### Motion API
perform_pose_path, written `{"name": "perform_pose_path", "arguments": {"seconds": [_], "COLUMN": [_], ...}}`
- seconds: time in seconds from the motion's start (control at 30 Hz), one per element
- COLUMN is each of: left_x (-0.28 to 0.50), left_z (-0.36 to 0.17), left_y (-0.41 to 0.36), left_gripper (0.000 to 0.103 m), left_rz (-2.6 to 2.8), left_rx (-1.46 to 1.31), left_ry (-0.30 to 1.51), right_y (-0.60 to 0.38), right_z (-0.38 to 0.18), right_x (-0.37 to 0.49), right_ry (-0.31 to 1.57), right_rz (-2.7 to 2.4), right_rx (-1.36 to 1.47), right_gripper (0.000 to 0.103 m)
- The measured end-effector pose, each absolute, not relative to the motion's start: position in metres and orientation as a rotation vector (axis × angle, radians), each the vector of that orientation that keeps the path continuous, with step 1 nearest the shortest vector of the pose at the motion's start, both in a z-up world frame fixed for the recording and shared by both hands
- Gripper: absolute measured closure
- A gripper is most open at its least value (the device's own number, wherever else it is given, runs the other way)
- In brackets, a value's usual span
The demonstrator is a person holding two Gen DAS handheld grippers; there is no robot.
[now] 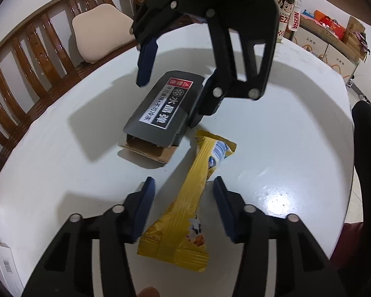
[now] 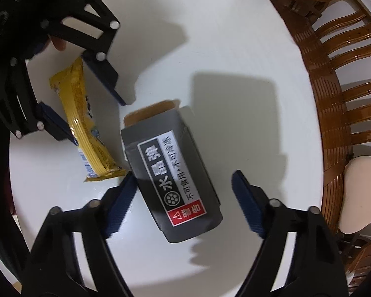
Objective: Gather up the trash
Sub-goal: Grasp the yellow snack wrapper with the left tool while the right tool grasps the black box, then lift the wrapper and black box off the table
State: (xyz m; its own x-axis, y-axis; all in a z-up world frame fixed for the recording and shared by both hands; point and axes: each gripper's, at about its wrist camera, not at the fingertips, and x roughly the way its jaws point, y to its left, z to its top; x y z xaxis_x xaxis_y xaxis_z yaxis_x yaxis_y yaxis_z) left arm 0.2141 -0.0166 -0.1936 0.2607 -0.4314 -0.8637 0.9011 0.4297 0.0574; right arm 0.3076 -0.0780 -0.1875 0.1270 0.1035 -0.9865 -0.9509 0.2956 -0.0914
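1. The left gripper (image 1: 184, 185) straddles a yellow snack wrapper (image 1: 185, 212) – its blue pads stand apart, not pressing it.
2. The right gripper (image 2: 183, 185) hangs over a grey box (image 2: 170, 170), jaws apart – one pad touches the box's edge, the other is clear.
3. Wrapper and box lie side by side on the white table (image 1: 272, 148).
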Motion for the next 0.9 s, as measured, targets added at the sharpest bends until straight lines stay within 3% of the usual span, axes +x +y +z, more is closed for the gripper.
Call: {"name": "perform_pose_path", "arguments": {"seconds": [0.2, 0.3, 0.53, 0.9], "left_x": [0.209, 0.21, 0.215, 0.212], "left_z": [-0.193, -0.193, -0.195, -0.194], "left_y": [-0.015, -0.016, -0.015, -0.009], "left_gripper": [0.074, 0.076, 0.086, 0.089], "left_rz": [-1.005, -1.002, -1.005, -0.976], "left_rx": [0.63, 0.634, 0.63, 0.609], "left_ry": [0.9, 0.896, 0.893, 0.887], "right_y": [-0.071, -0.07, -0.071, -0.075], "right_z": [-0.193, -0.193, -0.192, -0.191], "right_x": [0.316, 0.318, 0.317, 0.308], "right_ry": [1.176, 1.18, 1.184, 1.185], "right_rz": [0.977, 0.996, 1.006, 1.003], "right_rx": [-0.947, -0.938, -0.923, -0.884], "right_gripper": [0.037, 0.044, 0.05, 0.051]}}
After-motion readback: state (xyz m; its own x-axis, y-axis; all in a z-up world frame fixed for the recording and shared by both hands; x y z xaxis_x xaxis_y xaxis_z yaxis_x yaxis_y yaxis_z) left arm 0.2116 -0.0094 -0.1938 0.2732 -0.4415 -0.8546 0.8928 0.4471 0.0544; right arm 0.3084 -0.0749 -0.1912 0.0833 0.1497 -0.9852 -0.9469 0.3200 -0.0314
